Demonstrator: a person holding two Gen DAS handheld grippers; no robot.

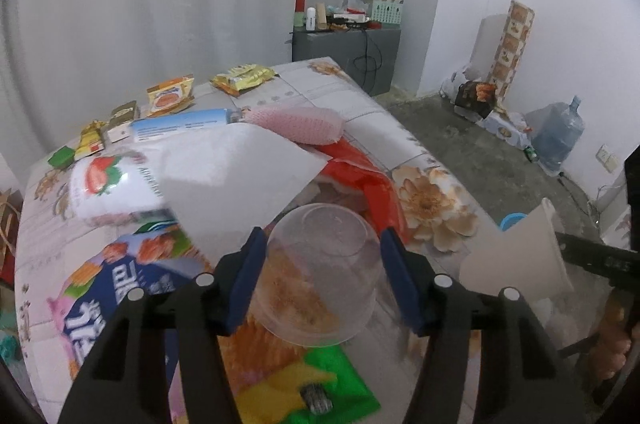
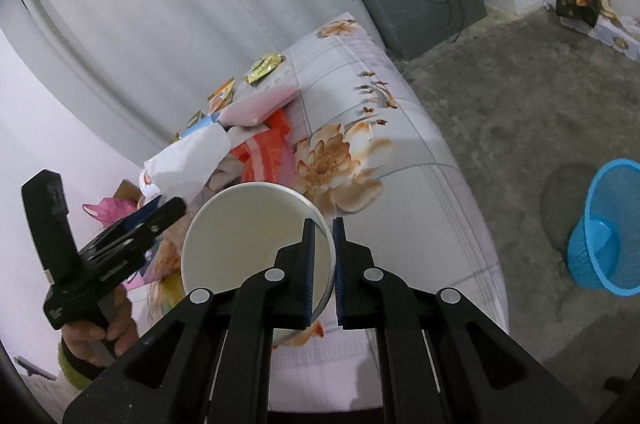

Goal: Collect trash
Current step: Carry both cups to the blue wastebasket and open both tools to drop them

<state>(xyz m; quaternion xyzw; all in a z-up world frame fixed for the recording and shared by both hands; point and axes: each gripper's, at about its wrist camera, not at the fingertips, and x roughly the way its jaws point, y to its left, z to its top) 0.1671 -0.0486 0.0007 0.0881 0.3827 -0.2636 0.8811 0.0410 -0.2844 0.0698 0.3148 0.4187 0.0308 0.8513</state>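
Observation:
A clear plastic cup [image 1: 320,272] lies on its side on the floral table [image 1: 340,84], between the open blue pads of my left gripper [image 1: 322,264]; I cannot tell whether the pads touch it. My right gripper [image 2: 324,264] is shut on the rim of a white paper cup [image 2: 248,236], held above the table's near edge; the cup also shows in the left wrist view [image 1: 520,256]. Around the clear cup lie a white paper sheet [image 1: 240,176], a red wrapper [image 1: 372,180], a pink mesh sleeve [image 1: 296,122], a strawberry pack [image 1: 108,188] and a blue snack bag [image 1: 112,288].
A blue mesh waste basket [image 2: 604,224] stands on the concrete floor right of the table. Small snack packets [image 1: 168,98] line the table's far edge. A grey cabinet [image 1: 344,52] with clutter stands behind. A water jug [image 1: 558,132] and boxes sit by the wall.

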